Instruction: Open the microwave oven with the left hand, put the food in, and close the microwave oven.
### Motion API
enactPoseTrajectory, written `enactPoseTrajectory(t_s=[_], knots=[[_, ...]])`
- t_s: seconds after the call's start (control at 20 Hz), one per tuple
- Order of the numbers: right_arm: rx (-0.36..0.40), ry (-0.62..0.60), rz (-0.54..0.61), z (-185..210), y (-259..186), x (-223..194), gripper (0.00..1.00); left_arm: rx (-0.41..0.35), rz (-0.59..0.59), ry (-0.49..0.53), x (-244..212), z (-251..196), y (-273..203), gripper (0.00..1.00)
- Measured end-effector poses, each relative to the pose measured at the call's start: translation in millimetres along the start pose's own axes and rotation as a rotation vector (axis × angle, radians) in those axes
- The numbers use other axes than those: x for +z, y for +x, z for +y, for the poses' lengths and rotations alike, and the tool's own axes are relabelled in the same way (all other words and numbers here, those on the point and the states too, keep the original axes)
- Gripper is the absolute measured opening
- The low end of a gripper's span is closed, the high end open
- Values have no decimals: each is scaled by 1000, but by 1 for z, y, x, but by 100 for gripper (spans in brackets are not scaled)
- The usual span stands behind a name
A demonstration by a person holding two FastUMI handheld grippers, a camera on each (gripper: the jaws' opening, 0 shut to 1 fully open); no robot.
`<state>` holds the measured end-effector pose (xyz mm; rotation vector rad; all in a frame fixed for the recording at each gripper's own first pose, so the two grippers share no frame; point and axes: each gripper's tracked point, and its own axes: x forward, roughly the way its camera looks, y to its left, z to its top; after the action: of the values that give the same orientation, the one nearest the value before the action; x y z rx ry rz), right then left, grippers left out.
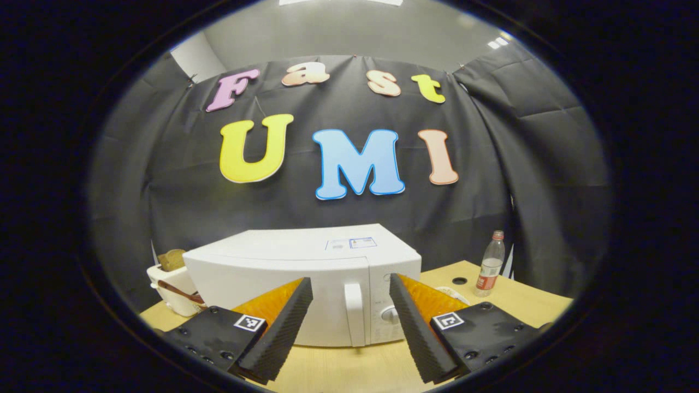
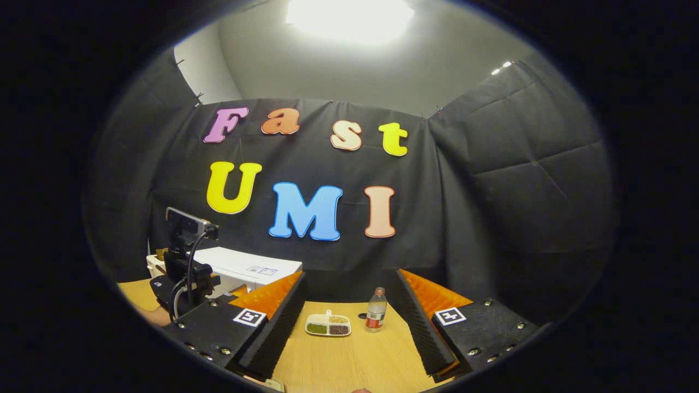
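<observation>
Left gripper (image 1: 349, 327), fingers apart, faces your microwave (image 1: 306, 284) handle (image 1: 354, 314); approach off-centre and they slip off. Right gripper (image 2: 349, 325) also spread.

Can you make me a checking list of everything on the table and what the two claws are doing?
Surface: wooden table, bare in front.
Job's things: white microwave, door shut, handle untouched; divided food tray beside the bottle.
Clutter: water bottle; white toaster holding bread, left of the microwave.
Claws: left claw open, facing the handle; right claw open, facing the tray.
Cables: black cable on the left claw's camera.
Surroundings: black cloth wall, ceiling light.
</observation>
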<state>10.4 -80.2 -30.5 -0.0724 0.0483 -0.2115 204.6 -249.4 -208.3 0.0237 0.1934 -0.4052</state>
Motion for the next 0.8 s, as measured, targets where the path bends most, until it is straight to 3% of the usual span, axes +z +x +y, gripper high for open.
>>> enactPoseTrajectory(t_s=[0.15, 0.3, 0.55, 0.6, 0.75, 0.8], knots=[[-28, -23, 24, 3, -2, -4, 96, -7, 53, -19, -28, 3, 25, 95], [-52, -40, 47, 5, -3, -9, 97, -23, 94, -16, -50, 2, 46, 87], [-59, -59, 79, 13, -3, -14, 97, -59, 99, -2, -56, -7, 61, 58], [-56, -61, 76, 15, -2, -11, 97, -55, 96, 3, -55, -8, 62, 49], [-51, -78, 59, 18, -2, -7, 97, -47, 103, 7, -57, -6, 60, 45], [-48, -80, 56, 18, -1, -7, 97, -44, 94, -1, -55, -5, 64, 36]])
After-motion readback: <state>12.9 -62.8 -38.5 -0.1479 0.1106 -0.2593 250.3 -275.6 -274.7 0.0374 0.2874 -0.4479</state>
